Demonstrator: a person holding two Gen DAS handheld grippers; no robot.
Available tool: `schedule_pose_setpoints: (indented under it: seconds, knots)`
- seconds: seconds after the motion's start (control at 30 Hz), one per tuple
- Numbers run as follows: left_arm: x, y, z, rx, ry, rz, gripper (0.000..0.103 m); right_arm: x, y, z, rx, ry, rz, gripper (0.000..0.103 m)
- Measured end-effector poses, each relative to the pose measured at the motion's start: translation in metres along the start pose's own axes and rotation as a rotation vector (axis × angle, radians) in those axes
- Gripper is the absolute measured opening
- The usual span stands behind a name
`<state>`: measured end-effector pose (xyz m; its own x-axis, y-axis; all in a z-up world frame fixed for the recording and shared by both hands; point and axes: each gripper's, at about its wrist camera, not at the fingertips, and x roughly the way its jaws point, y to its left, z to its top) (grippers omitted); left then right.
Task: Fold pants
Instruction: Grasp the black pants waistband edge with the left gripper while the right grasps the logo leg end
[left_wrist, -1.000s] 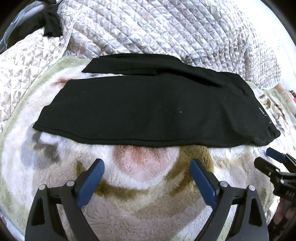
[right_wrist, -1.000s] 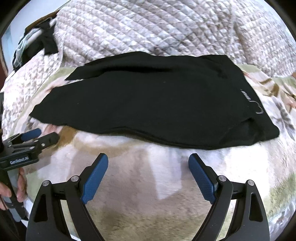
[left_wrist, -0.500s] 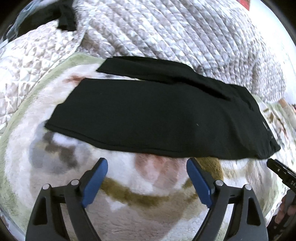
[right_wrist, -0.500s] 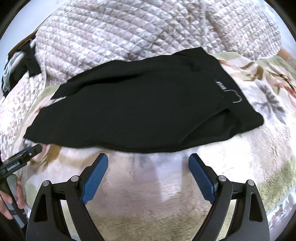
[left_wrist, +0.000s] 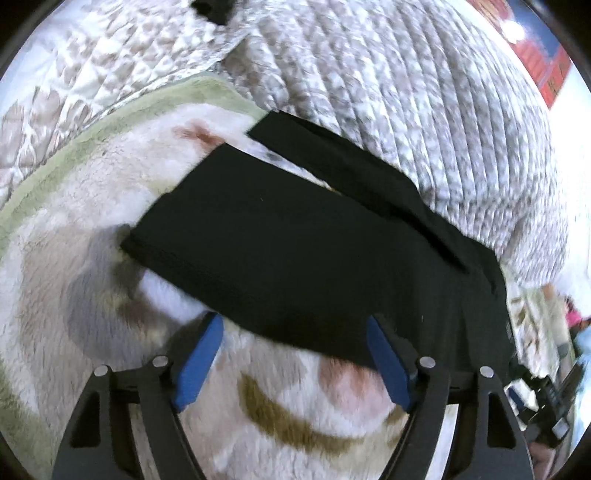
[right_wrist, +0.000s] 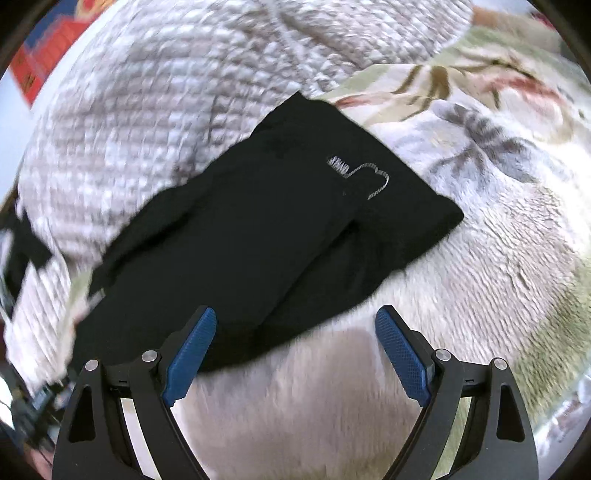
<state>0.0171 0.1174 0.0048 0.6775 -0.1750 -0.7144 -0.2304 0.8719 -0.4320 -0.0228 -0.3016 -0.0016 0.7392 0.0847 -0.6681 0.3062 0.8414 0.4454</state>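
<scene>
Black pants (left_wrist: 295, 243) lie flat on a fluffy patterned blanket (left_wrist: 92, 266), legs folded one over the other. My left gripper (left_wrist: 295, 354) is open, its blue pads just at the near edge of the leg end. In the right wrist view the pants (right_wrist: 258, 236) show the waist end with a small white logo (right_wrist: 354, 173). My right gripper (right_wrist: 295, 350) is open, close above the pants' near edge. Neither gripper holds anything. The right gripper also shows blurred in the left wrist view (left_wrist: 543, 402).
A grey-white quilted bedspread (left_wrist: 406, 92) is bunched up behind the pants. A dark garment (left_wrist: 214, 7) lies at the far top. A red object (right_wrist: 40, 48) shows against the wall at the upper left.
Both grippers have moved in toward the pants and swung apart, left toward the leg end, right toward the waist end. The pants have not moved. Both stay open.
</scene>
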Motion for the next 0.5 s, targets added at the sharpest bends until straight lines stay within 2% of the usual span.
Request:
schedule_pose_setpoints:
  seconds: [0.1, 0.2, 0.3, 0.4, 0.47, 0.5]
  knots:
    - [0.004, 0.007, 0.009, -0.036, -0.024, -0.008, 0.072, 0.007, -0.016, 0.010, 0.110, -0.022, 0.049, 0.083]
    - [0.010, 0.012, 0.015, -0.043, -0.044, 0.008, 0.061, 0.016, -0.030, 0.020, 0.186, -0.030, 0.063, 0.069]
    - [0.015, 0.010, 0.020, -0.029, -0.058, 0.028, 0.057, 0.022, -0.041, 0.030, 0.231, -0.047, 0.054, 0.054]
    - [0.018, 0.013, 0.024, -0.025, -0.066, 0.068, 0.037, 0.024, -0.048, 0.036, 0.255, -0.056, 0.047, 0.041]
    - [0.020, 0.017, 0.027, -0.033, -0.063, 0.101, 0.011, 0.025, -0.050, 0.039, 0.254, -0.056, 0.020, 0.025]
    - [0.020, 0.019, 0.028, -0.039, -0.060, 0.111, 0.007, 0.026, -0.053, 0.038, 0.258, -0.055, 0.018, 0.019]
